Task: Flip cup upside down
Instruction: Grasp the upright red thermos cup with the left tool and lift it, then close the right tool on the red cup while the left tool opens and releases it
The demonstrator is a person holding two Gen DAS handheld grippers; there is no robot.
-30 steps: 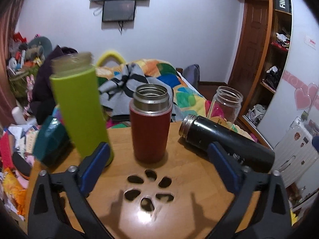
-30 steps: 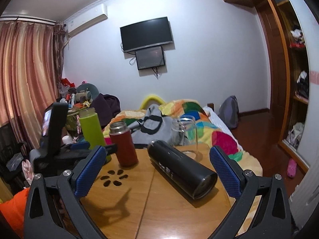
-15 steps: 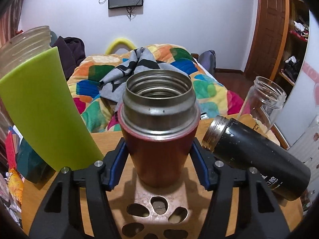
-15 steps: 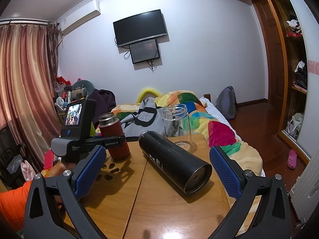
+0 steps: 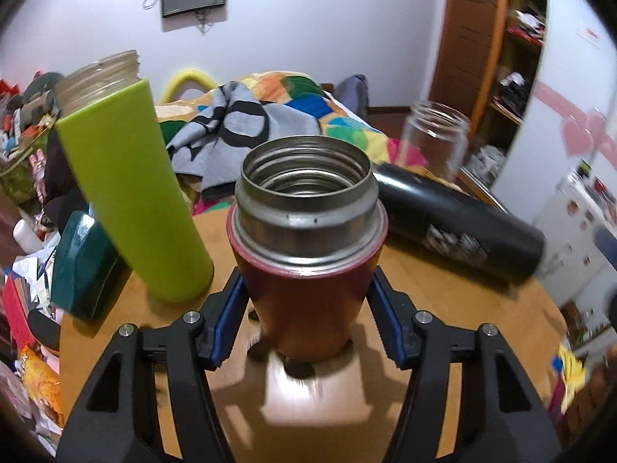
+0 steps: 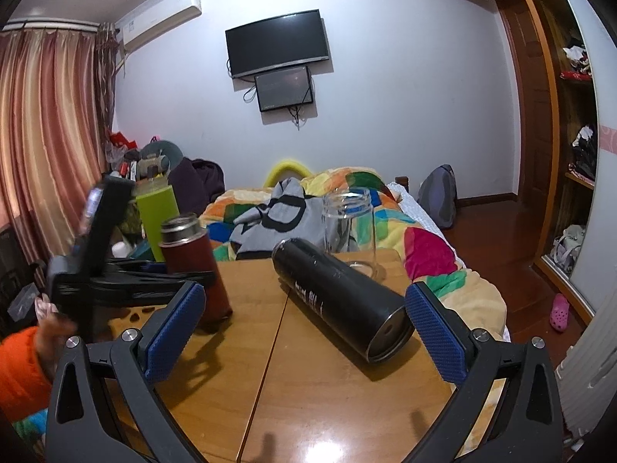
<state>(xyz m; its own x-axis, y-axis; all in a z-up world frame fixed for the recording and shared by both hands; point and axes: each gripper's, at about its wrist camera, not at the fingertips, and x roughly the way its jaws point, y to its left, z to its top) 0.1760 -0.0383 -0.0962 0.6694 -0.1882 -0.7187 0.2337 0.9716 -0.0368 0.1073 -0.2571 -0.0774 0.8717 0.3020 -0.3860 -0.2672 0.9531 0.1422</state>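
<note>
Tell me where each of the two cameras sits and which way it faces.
Left wrist: on the left claw, looking forward and slightly down at the red cup between its blue pads; its own black fingers show.
Right wrist: on the right claw, open, facing across the table toward the bed; its fingers and the left claw show.
Shared: red cup, black flask, green bottle, glass jar.

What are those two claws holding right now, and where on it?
The left claw grips the red cup by its lower body, one pad on each side. The right claw is open, holding nothing.
</note>
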